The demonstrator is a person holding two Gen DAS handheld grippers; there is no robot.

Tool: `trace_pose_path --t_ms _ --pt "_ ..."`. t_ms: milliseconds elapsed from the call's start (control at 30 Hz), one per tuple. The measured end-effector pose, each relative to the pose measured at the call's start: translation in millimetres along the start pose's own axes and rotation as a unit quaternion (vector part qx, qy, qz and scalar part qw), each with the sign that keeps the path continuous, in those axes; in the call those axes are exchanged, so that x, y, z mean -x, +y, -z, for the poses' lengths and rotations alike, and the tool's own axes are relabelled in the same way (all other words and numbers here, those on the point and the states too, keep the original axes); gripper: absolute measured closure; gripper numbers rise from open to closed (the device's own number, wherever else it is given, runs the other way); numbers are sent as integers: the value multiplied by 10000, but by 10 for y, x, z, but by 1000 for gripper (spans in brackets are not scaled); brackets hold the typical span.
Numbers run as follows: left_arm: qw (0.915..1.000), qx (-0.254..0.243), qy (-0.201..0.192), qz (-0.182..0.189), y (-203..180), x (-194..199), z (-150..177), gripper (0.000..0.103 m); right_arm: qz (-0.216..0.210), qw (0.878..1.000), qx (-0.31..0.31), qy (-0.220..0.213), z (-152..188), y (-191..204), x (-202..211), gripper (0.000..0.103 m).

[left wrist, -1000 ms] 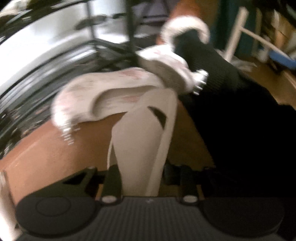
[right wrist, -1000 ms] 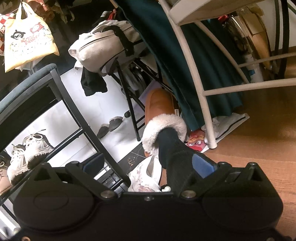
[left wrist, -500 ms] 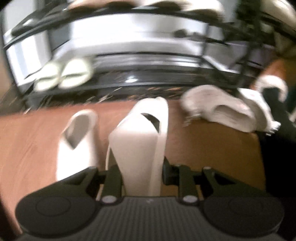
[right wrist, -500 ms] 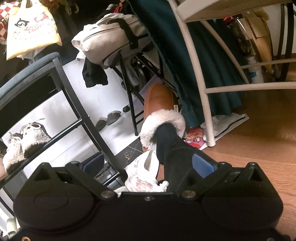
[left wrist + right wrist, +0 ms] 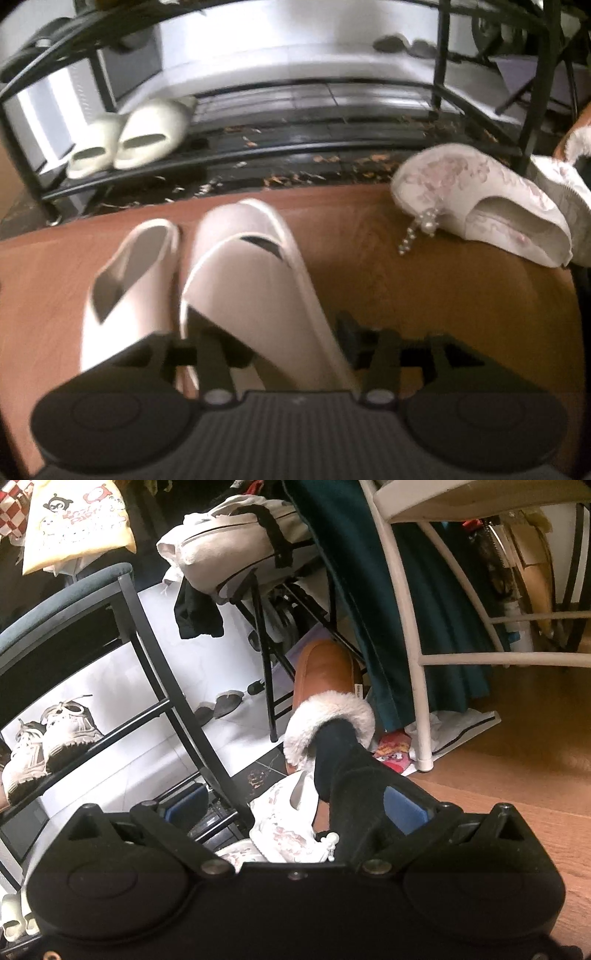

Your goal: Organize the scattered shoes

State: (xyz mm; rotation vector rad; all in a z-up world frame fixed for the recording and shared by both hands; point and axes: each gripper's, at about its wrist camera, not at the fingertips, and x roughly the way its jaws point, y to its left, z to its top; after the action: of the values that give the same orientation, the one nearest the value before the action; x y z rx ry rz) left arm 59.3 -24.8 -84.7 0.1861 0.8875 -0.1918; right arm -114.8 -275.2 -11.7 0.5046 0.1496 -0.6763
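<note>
Standing at the floor's edge, black shoe rack (image 5: 258, 155), landmark for all else: holding 1 cream pair (image 5: 133, 142) on its lowest shelf and sneakers (image 5: 48, 734) higher up, so partly filled. Lying in front of the rack, 2 white slippers, the first slipper (image 5: 122, 288) and the second slipper (image 5: 255, 291) side by side; off toward the rack's right post, 2 floral shoes (image 5: 480, 199) waiting unsorted. Having just been opening, left gripper (image 5: 284, 343) jaws parting around the second slipper, seemingly letting go. Showing blue pads apart, right gripper (image 5: 295, 805) holding nothing.
</note>
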Motion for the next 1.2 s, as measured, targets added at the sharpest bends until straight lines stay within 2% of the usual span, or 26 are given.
trace_pose_path --t_ms 67,133,200,233,267,300,433,633,700,767,833,933,1033,1067,1133,1200 --pt "9998 -117 41 143 -42 -23 30 44 -17 10000 7 23 2 5 -4 0" --pt "9988 -205 -91 439 -78 103 79 41 -50 10000 14 62 10 2 -19 0" --pt "9982 -163 -237 527 -75 264 136 38 -75 9999 53 129 23 15 -38 0" --pt "9978 -142 -310 571 -74 345 165 33 -85 9998 92 155 31 28 -44 0" --pt "9973 -121 -383 616 -73 426 194 20 -94 9997 130 181 39 41 -50 0" --pt "9967 -82 -474 649 -54 506 219 11 -120 9995 178 222 48 55 -56 0" --pt "9924 364 -885 779 225 831 308 10 -244 9982 376 399 85 110 -78 0" --pt "9778 1350 -1516 524 910 1319 433 8 -876 9854 1081 978 226 339 -106 0" --pt "9696 1703 -1682 500 1225 1528 527 7 -1327 9704 1596 1234 323 525 -87 0" --pt "9620 1976 -1810 526 1483 1713 606 7 -1745 9502 2202 1351 446 723 -28 0" --pt "9552 2179 -1935 520 1708 1895 693 7 -2205 9235 2774 1471 598 931 34 0" --pt "9483 2352 -2086 426 2026 2195 832 3 -2749 8773 3537 1725 875 1251 110 0" --pt "9553 2144 -2009 341 2247 2330 935 1 -3058 8393 4035 1982 1216 1481 141 0" --pt "9593 2019 -1952 287 2292 2341 994 1 -3090 8342 4099 2015 1259 1507 147 0" --pt "9652 1849 -1848 59 2331 2261 1117 1 -3061 8159 4404 2161 1493 1654 137 0" --pt "9665 1924 -1697 11 2368 2135 1175 1 -3025 8074 4550 2227 1604 1732 106 0"
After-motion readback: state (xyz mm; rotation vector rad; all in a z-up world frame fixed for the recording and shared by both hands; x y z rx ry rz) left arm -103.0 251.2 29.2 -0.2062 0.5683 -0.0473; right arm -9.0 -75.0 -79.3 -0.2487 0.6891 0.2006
